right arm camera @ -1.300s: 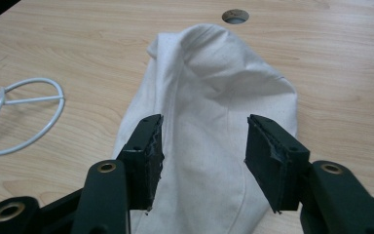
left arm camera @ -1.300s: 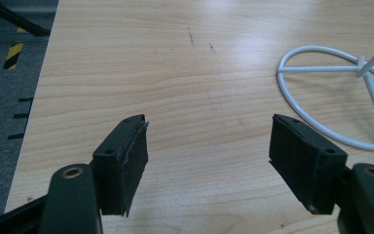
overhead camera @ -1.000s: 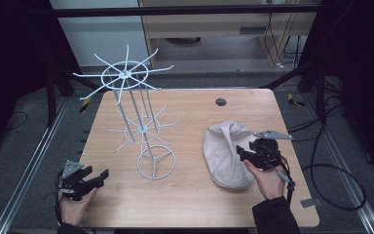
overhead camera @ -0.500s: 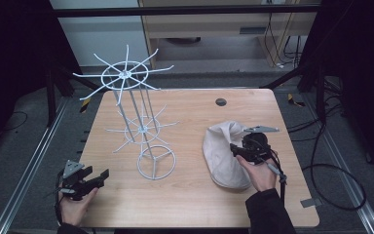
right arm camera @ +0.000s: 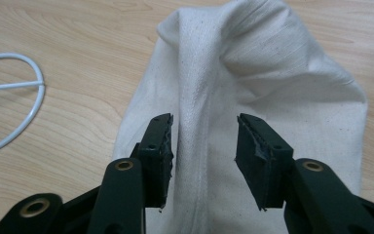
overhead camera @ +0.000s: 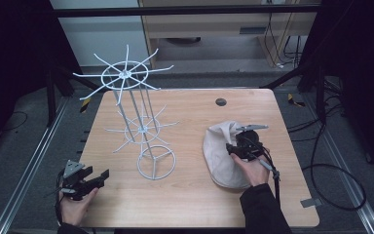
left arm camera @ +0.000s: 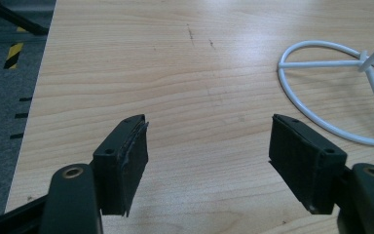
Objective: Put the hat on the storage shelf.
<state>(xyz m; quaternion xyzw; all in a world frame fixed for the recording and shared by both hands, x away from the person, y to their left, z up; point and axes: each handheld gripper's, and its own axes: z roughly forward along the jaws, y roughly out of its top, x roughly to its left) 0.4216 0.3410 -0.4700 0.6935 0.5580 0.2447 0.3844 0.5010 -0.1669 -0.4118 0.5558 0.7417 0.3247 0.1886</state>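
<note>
Cream cloth cap (overhead camera: 222, 153) on the right half of the wooden table (overhead camera: 190, 204), raised fold (right arm camera: 209, 92) between the jaws of the right gripper (right arm camera: 203, 146), part open, pads either side of the fold, not yet closed on it. Left gripper (left arm camera: 207, 151) near the table's front left corner, spread wide, empty. White wire rack (overhead camera: 141, 122) upright between them, ring base (left arm camera: 331, 92) just ahead of the left gripper.

Matt woven cloth bag (right arm camera: 272, 97), glossy white wire rack (overhead camera: 136, 126), wood-grain table (left arm camera: 175, 73).
</note>
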